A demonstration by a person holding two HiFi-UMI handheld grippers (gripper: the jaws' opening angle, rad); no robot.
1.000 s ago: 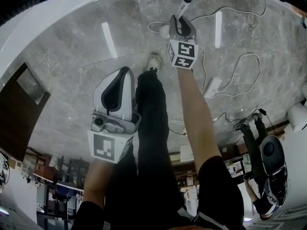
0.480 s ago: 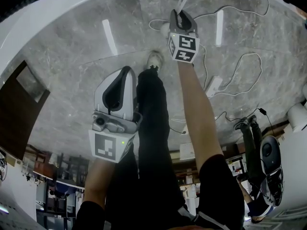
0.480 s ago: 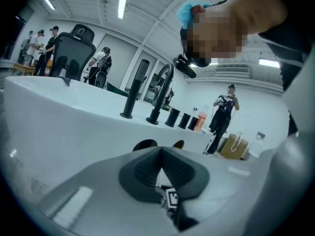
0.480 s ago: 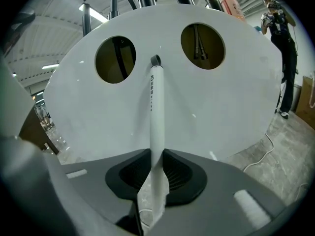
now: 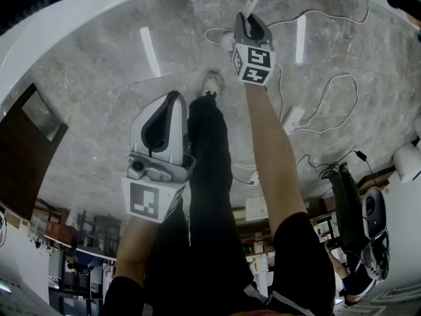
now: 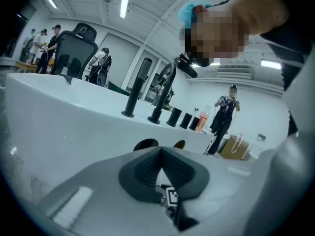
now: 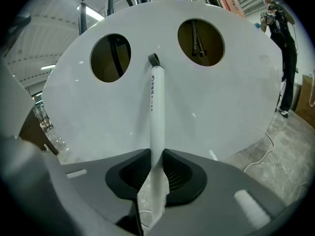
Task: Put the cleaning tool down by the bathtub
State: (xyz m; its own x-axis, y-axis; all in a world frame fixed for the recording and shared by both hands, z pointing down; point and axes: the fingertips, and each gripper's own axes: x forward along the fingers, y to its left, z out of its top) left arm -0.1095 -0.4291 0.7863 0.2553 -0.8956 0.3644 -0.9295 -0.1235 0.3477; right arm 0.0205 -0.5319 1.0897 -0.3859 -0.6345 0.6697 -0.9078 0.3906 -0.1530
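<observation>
The cleaning tool (image 7: 156, 107) is a long white handle with a dark tip. My right gripper (image 7: 157, 154) is shut on its lower part, and the tip points at the white bathtub (image 7: 236, 97) wall between two round holes. In the head view my right gripper (image 5: 248, 20) reaches far forward and the cleaning tool (image 5: 252, 0) nearly meets the bathtub (image 5: 79, 12) rim. My left gripper (image 5: 172, 97) hangs lower left, its jaws closed on nothing. In the left gripper view my left gripper (image 6: 160, 150) faces the bathtub (image 6: 59, 127) side.
White cables (image 5: 329, 91) and a power strip (image 5: 291, 119) lie on the grey marble floor to the right. A dark wooden panel (image 5: 26, 143) stands at the left. Black faucets (image 6: 133, 95) and bottles (image 6: 202, 119) sit on the tub's deck. People stand in the background.
My right gripper has moved a little forward towards the tub with the tool in it. The left gripper has stayed in place.
</observation>
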